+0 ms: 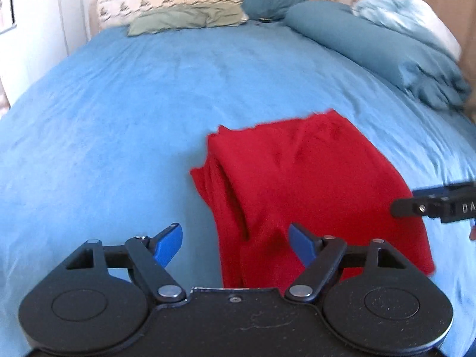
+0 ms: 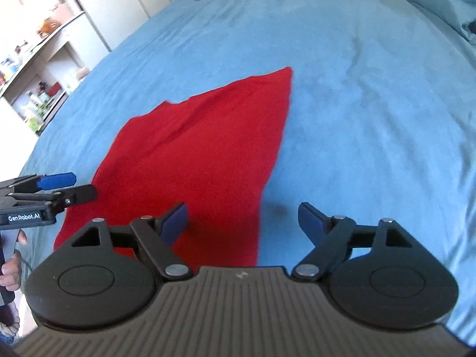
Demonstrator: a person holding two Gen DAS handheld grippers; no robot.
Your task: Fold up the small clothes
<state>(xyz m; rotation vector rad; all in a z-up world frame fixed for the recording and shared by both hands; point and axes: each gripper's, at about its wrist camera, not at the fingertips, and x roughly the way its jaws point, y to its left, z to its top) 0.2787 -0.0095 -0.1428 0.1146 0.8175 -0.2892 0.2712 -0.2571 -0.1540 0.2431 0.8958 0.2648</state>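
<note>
Garment: I see one red cloth [image 1: 312,184] lying on the blue bed [image 1: 134,119], partly folded by the look of it, with a bunched, doubled edge along its left side in the left wrist view.
Where it lies: near the bed's front edge, just ahead of both tools; from the right wrist it shows as a flat red wedge [image 2: 202,154] tapering to a far corner.
Left tongs [image 1: 235,244]: spread wide, holding nothing; the right blue pad sits over the red cloth's near portion, the left pad over bare sheet.
Right tongs [image 2: 242,221]: spread wide, empty; the left pad hangs over the cloth's near right part, the right pad over bare sheet. Whether any pad touches fabric I cannot tell.
Handling, my judgement: light, limp knit, no stiffness; it will sag and drag on the sheet, and a pinch may pick up the bedsheet too.
Where I would grip: the near corners or the near hem, one tool each, pinching only the red layers and lifting together to keep the edge straight.
Risk: the bunched left edge may unroll when lifted.
Containers: none in reach; shelves [image 2: 35,68] off to the side hold small items too blurred to name.
Bed's far end: pillows [image 1: 357,38] and a green folded cloth [image 1: 184,19], well apart from the work.
</note>
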